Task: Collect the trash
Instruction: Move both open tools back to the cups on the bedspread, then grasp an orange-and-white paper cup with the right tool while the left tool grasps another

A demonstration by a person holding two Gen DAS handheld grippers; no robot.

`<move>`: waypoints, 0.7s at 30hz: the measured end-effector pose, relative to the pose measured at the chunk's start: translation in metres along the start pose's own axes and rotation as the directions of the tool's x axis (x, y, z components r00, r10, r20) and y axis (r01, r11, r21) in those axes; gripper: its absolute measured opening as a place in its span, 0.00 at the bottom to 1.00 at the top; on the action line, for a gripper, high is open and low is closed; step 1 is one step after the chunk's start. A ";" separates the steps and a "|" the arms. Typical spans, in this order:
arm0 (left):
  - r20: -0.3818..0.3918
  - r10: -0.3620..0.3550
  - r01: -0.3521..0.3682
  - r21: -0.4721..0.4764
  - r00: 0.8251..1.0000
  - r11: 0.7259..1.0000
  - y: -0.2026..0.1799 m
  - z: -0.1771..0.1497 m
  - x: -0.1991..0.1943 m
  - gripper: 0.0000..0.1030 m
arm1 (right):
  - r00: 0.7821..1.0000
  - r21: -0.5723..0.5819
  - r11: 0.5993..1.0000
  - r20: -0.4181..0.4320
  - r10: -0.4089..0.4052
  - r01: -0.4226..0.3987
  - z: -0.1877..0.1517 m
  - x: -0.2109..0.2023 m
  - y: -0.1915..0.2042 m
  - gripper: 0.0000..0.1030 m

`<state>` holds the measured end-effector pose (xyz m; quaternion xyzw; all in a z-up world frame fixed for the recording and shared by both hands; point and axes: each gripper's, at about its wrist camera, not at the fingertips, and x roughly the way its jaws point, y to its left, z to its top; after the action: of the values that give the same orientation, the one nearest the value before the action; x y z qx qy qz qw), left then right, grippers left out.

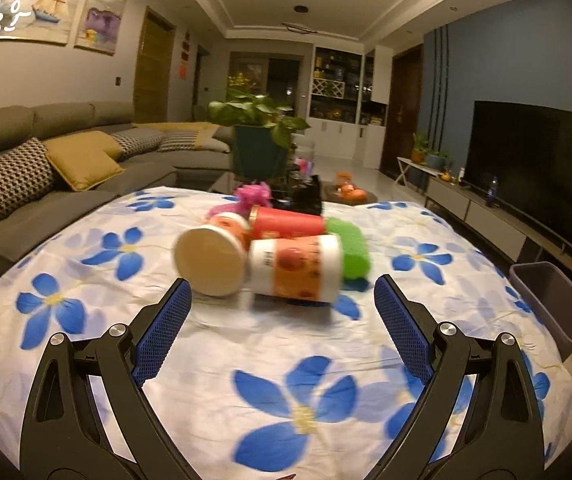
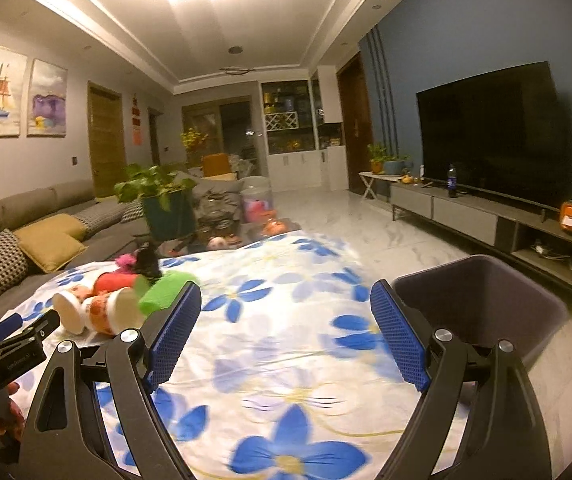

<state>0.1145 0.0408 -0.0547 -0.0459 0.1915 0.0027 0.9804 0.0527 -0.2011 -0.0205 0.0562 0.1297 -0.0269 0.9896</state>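
While spread wide, left gripper [image 1: 282,300] facing toppled orange-and-white paper cups [image 1: 296,268]; right gripper [image 2: 286,312], likewise spread, hovering over open flowered cloth [image 2: 278,360] beside grey plastic bin [image 2: 482,300].

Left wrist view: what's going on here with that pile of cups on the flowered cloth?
A person holds a two-finger tool in each hand over a table with a blue-flowered cloth. The left tool is open and empty, aimed at the tipped-over paper cups lying beside a green sponge. The right tool is also open and empty, near the grey bin at the table's edge. Nothing is grasped yet.
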 end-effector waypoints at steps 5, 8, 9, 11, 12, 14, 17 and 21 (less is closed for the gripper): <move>0.012 0.037 -0.037 -0.013 0.999 0.999 0.028 0.005 0.000 0.88 | 0.998 -0.030 0.998 -0.032 0.058 -0.059 -0.004 0.019 0.035 0.82; 0.020 0.062 -0.062 -0.023 0.998 0.998 0.044 0.006 -0.002 0.88 | 0.995 -0.048 0.995 -0.044 0.091 -0.093 -0.006 0.031 0.056 0.82; 0.021 0.072 -0.072 -0.028 0.997 0.997 0.050 0.006 -0.001 0.88 | 0.994 -0.057 0.993 -0.047 0.101 -0.103 -0.007 0.036 0.063 0.82; 0.022 0.086 -0.085 -0.036 0.996 0.996 0.059 0.007 0.000 0.88 | 0.991 -0.069 0.989 -0.056 0.124 -0.127 -0.008 0.045 0.077 0.82; 0.022 0.091 -0.091 -0.041 0.996 0.995 0.064 0.008 0.001 0.88 | 0.989 -0.076 0.987 -0.063 0.136 -0.141 -0.009 0.049 0.085 0.82; 0.022 0.101 -0.099 -0.051 0.995 0.994 0.074 0.008 0.002 0.88 | 0.984 -0.091 0.982 -0.078 0.160 -0.167 -0.010 0.058 0.099 0.81; 0.028 0.110 -0.108 -0.061 0.994 0.992 0.082 0.010 0.003 0.88 | 0.977 -0.109 0.974 -0.096 0.190 -0.200 -0.011 0.070 0.114 0.80; 0.035 0.117 -0.115 -0.066 0.992 0.991 0.092 0.013 0.007 0.88 | 0.966 -0.136 0.961 -0.128 0.224 -0.241 -0.013 0.086 0.135 0.79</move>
<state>0.1236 0.1334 -0.0532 -0.0660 0.1746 0.0668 0.9801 0.1417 -0.0687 -0.0413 -0.0021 0.1789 0.1027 0.9785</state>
